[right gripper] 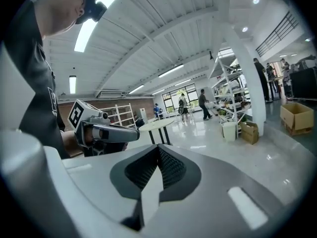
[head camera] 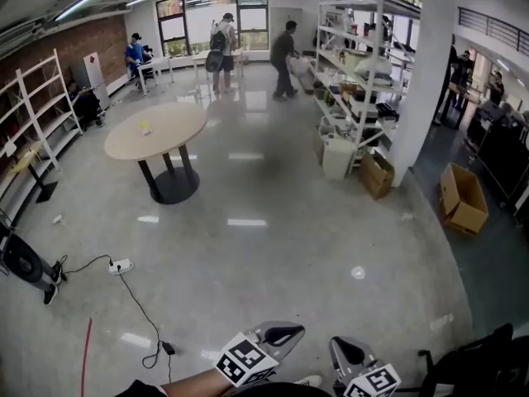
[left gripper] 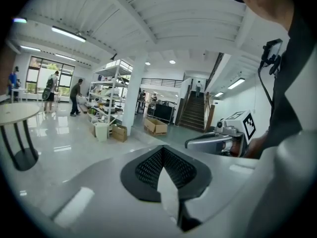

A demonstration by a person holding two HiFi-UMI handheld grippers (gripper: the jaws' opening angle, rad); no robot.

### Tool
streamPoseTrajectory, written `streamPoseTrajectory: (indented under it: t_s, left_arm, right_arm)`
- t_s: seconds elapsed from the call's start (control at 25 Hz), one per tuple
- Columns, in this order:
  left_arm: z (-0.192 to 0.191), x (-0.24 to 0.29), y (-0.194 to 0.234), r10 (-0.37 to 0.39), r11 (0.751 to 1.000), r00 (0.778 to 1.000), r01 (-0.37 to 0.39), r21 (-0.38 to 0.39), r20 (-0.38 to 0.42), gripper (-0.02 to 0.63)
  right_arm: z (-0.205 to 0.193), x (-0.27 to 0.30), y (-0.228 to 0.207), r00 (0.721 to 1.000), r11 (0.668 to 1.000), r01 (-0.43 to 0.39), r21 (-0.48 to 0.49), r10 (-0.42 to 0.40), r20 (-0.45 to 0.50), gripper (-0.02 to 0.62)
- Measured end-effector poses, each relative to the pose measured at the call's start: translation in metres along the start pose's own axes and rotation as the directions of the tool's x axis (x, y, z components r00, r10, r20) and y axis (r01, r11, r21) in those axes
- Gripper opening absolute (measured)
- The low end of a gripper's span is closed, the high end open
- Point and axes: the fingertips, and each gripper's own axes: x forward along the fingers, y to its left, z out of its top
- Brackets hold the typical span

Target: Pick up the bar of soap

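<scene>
Too small to confirm as the soap: a yellow speck [head camera: 145, 126] lying on the round surface [head camera: 178, 131], well across the glossy floor [head camera: 273, 246]. Holding the left hand-held gripper [left gripper: 163, 168] closed on nothing; likewise the right hand-held gripper [right gripper: 157, 168], jaws together, empty.

The head view looks forward and down over the floor, with the left gripper [head camera: 281, 336] and right gripper [head camera: 347, 351] at its lower edge. Each gripper view looks almost level along its own jaws from close behind. All three views share the round table [head camera: 155, 131] and the white shelving [head camera: 355, 64].
</scene>
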Motion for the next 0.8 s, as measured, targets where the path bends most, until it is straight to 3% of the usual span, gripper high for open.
streamPoseTrajectory:
  t_s: [0.24,0.44,0.64,0.8]
  left_arm:
    - [-0.034,-0.080,0.053,0.153,0.984,0.988,-0.154,-0.087,-0.020,0.008]
    - [-0.048,-0.134,0.070,0.241,0.967,0.970,-0.237,-0.099,0.030,0.008]
    - [-0.074,-0.213,0.093,0.367,0.921,0.929,-0.356,-0.155,0.049,0.008]
    - [-0.075,-0.241,0.104,0.452,0.882,0.888,-0.433,-0.186,0.077,0.008]
  right_arm:
    - [-0.014,0.062,0.068,0.987,0.988,-0.152,-0.038,0.150,-0.060,0.005]
    - [-0.025,0.108,0.128,0.957,0.957,-0.279,-0.074,0.272,-0.100,0.005]
    - [-0.029,0.146,0.183,0.916,0.909,-0.394,-0.135,0.375,-0.146,0.005]
    - [-0.022,0.157,0.204,0.884,0.861,-0.463,-0.209,0.432,-0.179,0.005]
